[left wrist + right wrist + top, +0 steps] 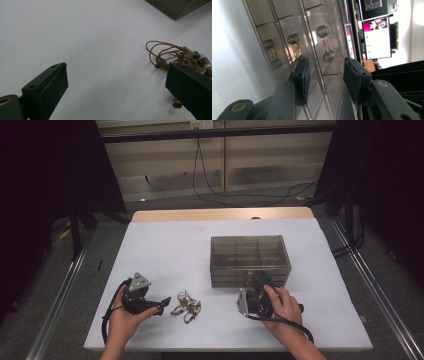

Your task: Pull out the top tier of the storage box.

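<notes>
Two tools on counter | left tool released, beside bead-and-wire tangle, bare sheet all round | right tool unclenched at smoky drawer box front, straddling a knob | box long axis runs left-right, knobs face the person.

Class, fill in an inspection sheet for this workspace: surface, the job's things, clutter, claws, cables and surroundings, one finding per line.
Surface: white-covered table, wooden edge at the far side.
Job's things: smoky clear drawer box right of centre; its handles face the right claw. Tangle of beaded cord jewellery lies near the front.
Clutter: nothing seen.
Claws: left claw open, just left of the jewellery, not touching it. Right claw at the box front, jaws either side of a handle, pads not on it.
Cables: one trails from each claw; more on the floor behind.
Surroundings: dark frames, floor rails, lit screen.
</notes>
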The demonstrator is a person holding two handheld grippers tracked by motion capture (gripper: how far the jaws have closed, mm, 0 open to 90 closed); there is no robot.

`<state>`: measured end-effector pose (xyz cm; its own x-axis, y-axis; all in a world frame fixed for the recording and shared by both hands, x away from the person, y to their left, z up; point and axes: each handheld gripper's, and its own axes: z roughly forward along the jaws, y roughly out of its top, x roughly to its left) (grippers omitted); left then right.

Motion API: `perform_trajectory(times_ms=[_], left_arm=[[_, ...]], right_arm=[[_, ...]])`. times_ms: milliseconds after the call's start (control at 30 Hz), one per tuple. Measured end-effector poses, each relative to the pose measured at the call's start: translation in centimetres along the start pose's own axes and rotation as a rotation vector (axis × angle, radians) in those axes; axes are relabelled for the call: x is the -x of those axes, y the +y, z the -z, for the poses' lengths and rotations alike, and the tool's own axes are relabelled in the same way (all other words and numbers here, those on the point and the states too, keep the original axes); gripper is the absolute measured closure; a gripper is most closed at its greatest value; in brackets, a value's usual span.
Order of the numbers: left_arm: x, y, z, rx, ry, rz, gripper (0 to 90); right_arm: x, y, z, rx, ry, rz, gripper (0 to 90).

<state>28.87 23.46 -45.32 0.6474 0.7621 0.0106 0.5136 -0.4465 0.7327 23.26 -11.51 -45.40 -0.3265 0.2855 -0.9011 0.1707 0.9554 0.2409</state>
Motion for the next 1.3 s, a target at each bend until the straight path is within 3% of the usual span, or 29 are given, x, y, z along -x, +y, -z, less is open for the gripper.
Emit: perform_trajectory(times_ms=[400,767,833,1000,1033,1300], left_arm=[[-0.02,0.00,0.01,-0.001,0.006,-0.002,4.3],[-0.01,-0.01,-0.04,-0.005,-0.002,-0.005,4.5],[0.01,-0.02,-0.08,-0.005,-0.002,-0.002,4.6],[0.00,-0.02,-0.09,-0.007,0.000,-0.006,4.5],[0.05,-0.04,-0.11,-0.008,-0.002,0.001,4.5],[0.06,-0.02,-0.13,-0.011,-0.004,-0.006,4.5]], right_arm=[[-0.23,0.40,-0.25,0.002,0.000,0.037,67.3],[-0.49,0.57,-0.41,-0.006,-0.028,0.057,74.6],[-0.42,0.61,-0.45,-0.005,-0.042,0.090,79.0],[-0.36,0.71,-0.40,-0.016,-0.033,0.079,79.7],[-0.46,0.74,-0.39,-0.019,-0.043,0.099,80.0],[-0.36,0.60,-0.22,-0.006,-0.041,0.105,80.4]])
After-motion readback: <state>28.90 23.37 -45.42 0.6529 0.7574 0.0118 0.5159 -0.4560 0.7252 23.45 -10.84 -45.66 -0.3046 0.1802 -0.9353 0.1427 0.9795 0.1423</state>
